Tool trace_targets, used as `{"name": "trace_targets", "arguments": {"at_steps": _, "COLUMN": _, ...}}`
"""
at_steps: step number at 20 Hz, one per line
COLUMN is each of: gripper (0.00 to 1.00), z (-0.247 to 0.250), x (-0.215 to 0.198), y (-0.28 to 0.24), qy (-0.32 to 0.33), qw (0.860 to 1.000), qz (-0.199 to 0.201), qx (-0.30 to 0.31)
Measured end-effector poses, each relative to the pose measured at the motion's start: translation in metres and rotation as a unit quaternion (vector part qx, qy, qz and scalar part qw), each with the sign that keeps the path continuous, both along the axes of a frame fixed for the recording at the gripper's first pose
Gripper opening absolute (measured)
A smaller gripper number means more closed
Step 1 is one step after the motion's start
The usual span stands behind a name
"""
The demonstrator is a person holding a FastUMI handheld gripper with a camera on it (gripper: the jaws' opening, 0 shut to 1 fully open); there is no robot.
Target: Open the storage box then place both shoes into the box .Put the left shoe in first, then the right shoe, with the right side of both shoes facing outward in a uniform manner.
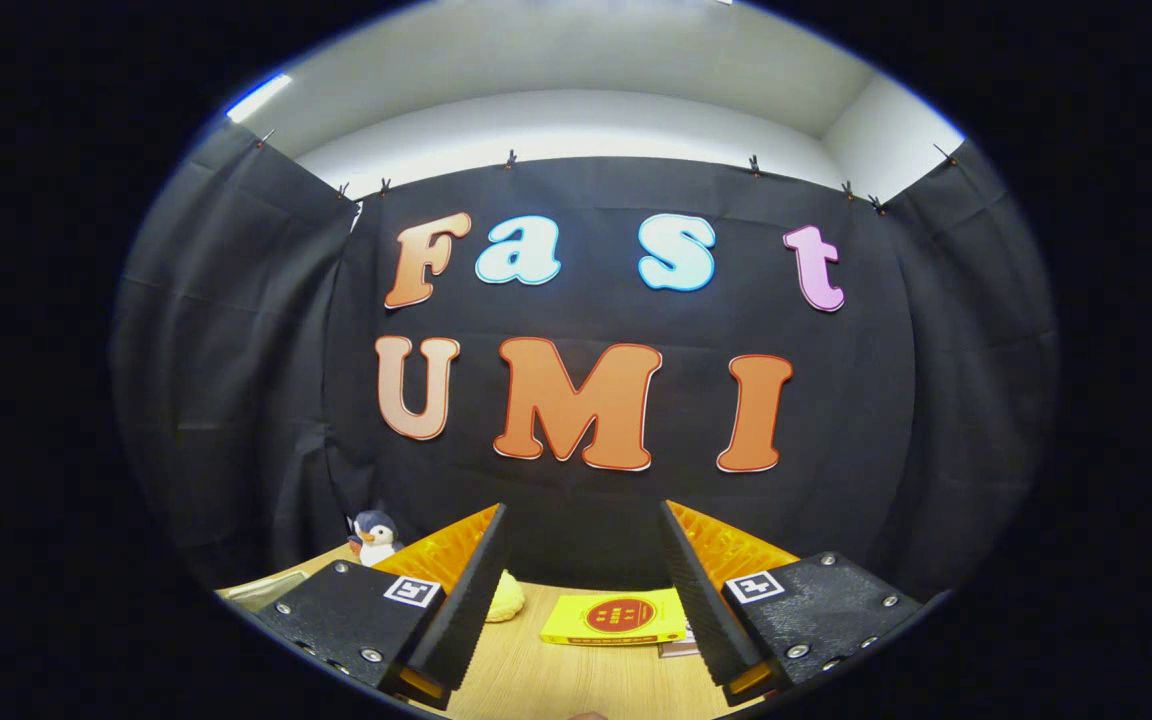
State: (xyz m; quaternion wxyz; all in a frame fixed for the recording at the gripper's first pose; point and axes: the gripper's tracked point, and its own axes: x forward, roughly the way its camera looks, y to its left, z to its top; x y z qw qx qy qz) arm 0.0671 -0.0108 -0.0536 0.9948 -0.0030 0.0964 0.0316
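Your gripper (584,590) was held level and aimed at the black cloth wall (866,400) at the back of the booth, with its fingers (466,590) spread wide apart and nothing between them. Each finger carried a small square black-and-white marker tag (411,590) on its top face.

Between the fingers and just beyond them, a flat yellow packet (614,618) lay on the wooden desk (546,680). It bore a round red emblem with yellow characters; these were too small and blurred for you to read. Something darker, perhaps a second flat item, peeked out from under the packet's right corner, touching the right finger's inner edge.

Just beside the left finger's inner face sat a pale yellow, rounded lump (506,598), partly hidden by that finger. Beyond the left finger, near the foot of the cloth wall, a small penguin toy (374,538) stood upright on the desk.

The storage box and the shoes could not be made out from where you held the gripper.
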Motion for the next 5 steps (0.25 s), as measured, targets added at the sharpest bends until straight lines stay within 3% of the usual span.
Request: {"name": "trace_targets", "arguments": {"at_steps": 5, "gripper": 0.89, "z": 0.0003, "x": -0.0026, "y": -0.0111, "qy": -0.002, "qw": 1.000, "qz": -0.008, "qx": -0.003}}
